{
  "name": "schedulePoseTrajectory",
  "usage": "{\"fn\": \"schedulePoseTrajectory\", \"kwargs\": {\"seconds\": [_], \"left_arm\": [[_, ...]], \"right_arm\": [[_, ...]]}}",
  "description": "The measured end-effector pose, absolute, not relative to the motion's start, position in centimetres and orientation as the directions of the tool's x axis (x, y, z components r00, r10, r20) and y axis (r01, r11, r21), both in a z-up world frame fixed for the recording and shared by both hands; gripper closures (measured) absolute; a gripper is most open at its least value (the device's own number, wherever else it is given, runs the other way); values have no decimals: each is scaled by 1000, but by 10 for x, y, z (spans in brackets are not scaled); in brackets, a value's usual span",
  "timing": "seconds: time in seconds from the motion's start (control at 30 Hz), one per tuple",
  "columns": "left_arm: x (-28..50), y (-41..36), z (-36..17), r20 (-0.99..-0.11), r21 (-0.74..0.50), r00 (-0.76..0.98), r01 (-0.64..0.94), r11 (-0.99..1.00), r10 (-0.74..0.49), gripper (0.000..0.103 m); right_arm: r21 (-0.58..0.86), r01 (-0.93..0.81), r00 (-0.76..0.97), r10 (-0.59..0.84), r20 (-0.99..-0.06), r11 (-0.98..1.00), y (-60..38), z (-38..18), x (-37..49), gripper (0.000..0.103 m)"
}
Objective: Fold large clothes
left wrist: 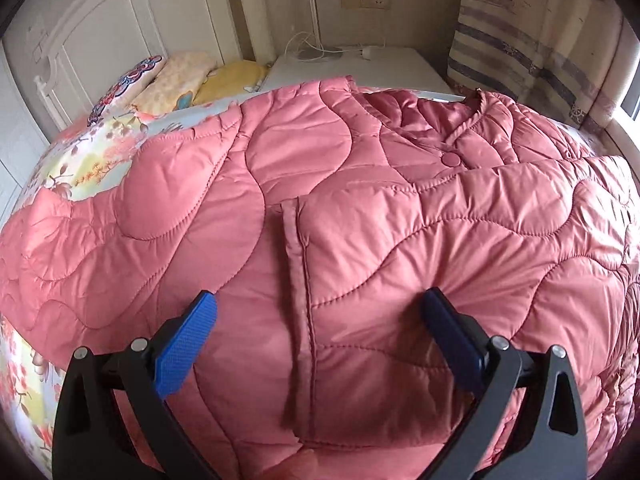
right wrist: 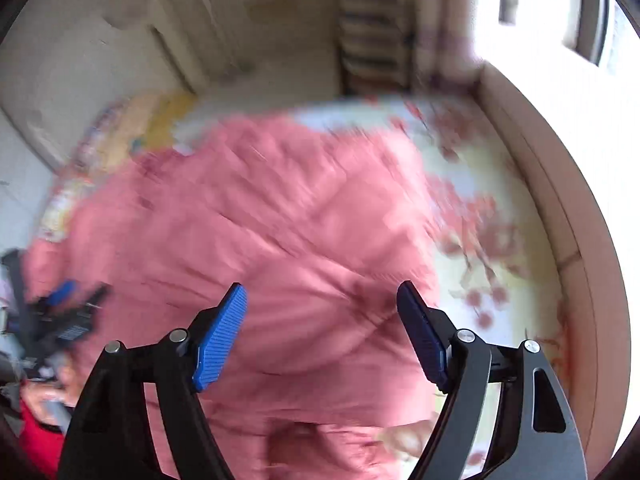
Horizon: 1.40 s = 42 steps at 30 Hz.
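A pink quilted jacket [left wrist: 360, 208] lies spread on a floral bed sheet [left wrist: 80, 160], collar and a pink snap button [left wrist: 451, 159] toward the far side, one sleeve stretched left and the other folded across its right side. My left gripper [left wrist: 320, 312] is open and empty, hovering low over the jacket's front pocket seam. The right wrist view is motion-blurred: the jacket [right wrist: 280, 240] fills the middle. My right gripper [right wrist: 322, 300] is open and empty above the jacket. The left gripper [right wrist: 64, 312] shows at that view's left edge.
Pillows [left wrist: 172, 80] lie against a white headboard [left wrist: 100, 32] at the far left. A white bedside cabinet [left wrist: 352, 68] with a cable stands behind the jacket. A striped curtain [left wrist: 540, 40] hangs far right. A pale ledge [right wrist: 560, 200] runs along the bed's right side.
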<state>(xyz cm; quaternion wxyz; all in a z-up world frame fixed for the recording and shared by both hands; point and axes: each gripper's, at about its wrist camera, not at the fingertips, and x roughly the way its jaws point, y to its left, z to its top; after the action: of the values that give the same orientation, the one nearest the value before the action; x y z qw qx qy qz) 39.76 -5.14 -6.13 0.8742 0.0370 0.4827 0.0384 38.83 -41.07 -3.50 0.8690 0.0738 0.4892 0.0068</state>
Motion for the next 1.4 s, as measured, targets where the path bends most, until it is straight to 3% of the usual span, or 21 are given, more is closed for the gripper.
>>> {"fn": "schedulePoseTrajectory", "kwargs": {"seconds": [0.13,0.23,0.33,0.5,0.6,0.7,0.8,0.9,1.1,1.4], "left_arm": [[397,-50,-56,-838,102,536,-28,994,102,2],[380,-34,-29,-804,74,588,-50,996,90,2],[348,-1,5,-742,43,665,-78,996,85,2],[305,129,16,-755,-169,654,-281,945,59,2],[292,206,7,-770,-169,626,-391,905,127,2],[287,264,5,-770,-211,629,-407,889,106,2],[283,324,6,-784,-199,590,-533,822,192,2],[287,370,-6,-811,-290,574,-563,774,113,2],[306,379,-19,-815,-217,552,-571,792,175,2],[320,388,-25,-762,-303,643,-463,833,79,3]], "right_arm": [[135,50,518,90,-851,990,-409,-54,389,23],[179,34,606,123,-786,983,-393,-26,376,23],[117,-28,674,105,-731,993,-353,3,358,23],[63,-239,738,224,-636,969,-265,34,336,17],[64,-290,726,263,-635,955,-240,42,327,17],[21,-301,729,245,-639,953,-221,39,324,17],[-12,-304,729,225,-647,953,-211,36,321,17],[-39,-285,732,191,-654,958,-206,32,316,17],[-45,-263,736,169,-656,964,-217,28,324,17],[-85,-262,748,147,-647,961,-213,28,319,17]]}}
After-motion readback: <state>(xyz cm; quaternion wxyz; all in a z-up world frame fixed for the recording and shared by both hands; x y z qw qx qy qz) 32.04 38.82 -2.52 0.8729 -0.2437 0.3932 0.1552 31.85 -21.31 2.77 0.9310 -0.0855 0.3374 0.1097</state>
